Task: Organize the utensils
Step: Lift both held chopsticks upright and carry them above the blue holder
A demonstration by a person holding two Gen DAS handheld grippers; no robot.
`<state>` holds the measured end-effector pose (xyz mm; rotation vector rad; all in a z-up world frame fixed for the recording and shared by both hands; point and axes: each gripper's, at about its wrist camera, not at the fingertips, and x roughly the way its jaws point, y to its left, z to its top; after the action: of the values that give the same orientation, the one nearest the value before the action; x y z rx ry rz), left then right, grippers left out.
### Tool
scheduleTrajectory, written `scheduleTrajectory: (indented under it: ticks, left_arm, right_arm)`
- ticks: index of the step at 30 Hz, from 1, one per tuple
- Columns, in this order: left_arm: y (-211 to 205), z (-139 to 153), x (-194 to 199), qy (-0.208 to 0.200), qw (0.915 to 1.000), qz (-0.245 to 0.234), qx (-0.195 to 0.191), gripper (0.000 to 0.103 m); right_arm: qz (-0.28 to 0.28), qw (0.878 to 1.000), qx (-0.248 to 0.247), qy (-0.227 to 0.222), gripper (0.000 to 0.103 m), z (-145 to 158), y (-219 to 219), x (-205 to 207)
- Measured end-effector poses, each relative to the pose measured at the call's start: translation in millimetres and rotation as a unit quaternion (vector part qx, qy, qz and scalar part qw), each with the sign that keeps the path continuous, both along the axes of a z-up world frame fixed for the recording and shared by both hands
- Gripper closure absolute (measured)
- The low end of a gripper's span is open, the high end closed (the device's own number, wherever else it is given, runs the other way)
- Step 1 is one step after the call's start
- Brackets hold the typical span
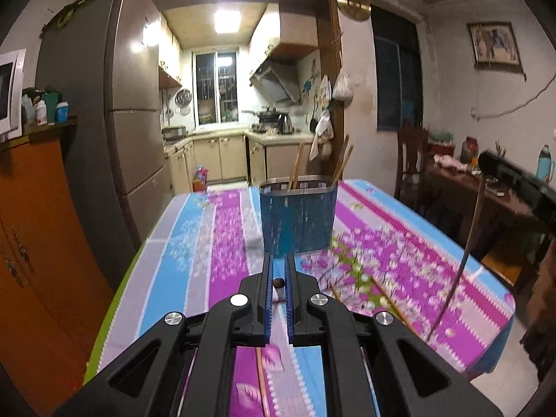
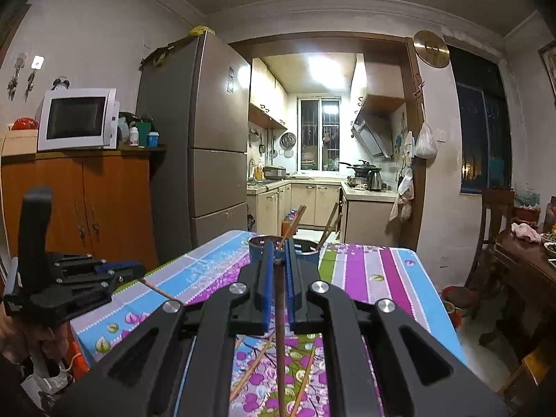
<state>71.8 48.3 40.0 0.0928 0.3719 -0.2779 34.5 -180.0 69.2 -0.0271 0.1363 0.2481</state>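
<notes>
While the blue utensil holder (image 1: 299,220) stands mid-frame on the striped tablecloth (image 1: 194,243) with chopsticks already inside, the left gripper (image 1: 279,278) pinches a chopstick (image 1: 279,283) end-on, and the right gripper (image 2: 279,264) clamps a dark chopstick (image 2: 280,340) hanging toward the frame's bottom.
</notes>
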Motion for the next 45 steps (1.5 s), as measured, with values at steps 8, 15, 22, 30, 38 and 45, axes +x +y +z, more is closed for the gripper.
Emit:
scheduleTrajectory:
  ticks: [8, 15, 22, 30, 38, 45]
  left_arm:
    - [-3.6, 35.6, -5.6, -0.042, 0.9989, -0.014, -0.016, 0.095]
    - [-4.8, 35.7, -0.9, -0.035, 0.999, -0.018, -0.019, 0.095]
    - [-5.6, 45.6, -0.1, -0.046, 0.9983, -0.028, -0.022, 0.095]
    - [-9.5, 49.2, 9.2, -0.044, 0.9978, -0.041, -0.029, 0.095]
    - [-11.4, 54.3, 27.9, -0.042, 0.997, -0.052, -0.039, 0.095]
    - [-29.5, 122.2, 78.3, -0.111, 0.9909, -0.066, -0.036, 0.096]
  right_arm:
    - [0.019, 1.0, 0.02, -0.005, 0.098, 17.8, -0.9, 11.8]
    - [0.028, 0.999, 0.024, 0.003, 0.098, 19.4, 2.5, 16.5]
    - [0.035, 0.999, 0.023, 0.01, 0.098, 27.3, 6.1, 21.8]
    - [0.044, 0.998, 0.024, 0.023, 0.098, 33.5, 6.3, 33.8]
    - [0.055, 0.997, 0.028, 0.055, 0.098, 28.6, 8.5, 60.4]
    - [0.048, 0.998, 0.031, 0.034, 0.098, 72.8, 4.6, 103.9]
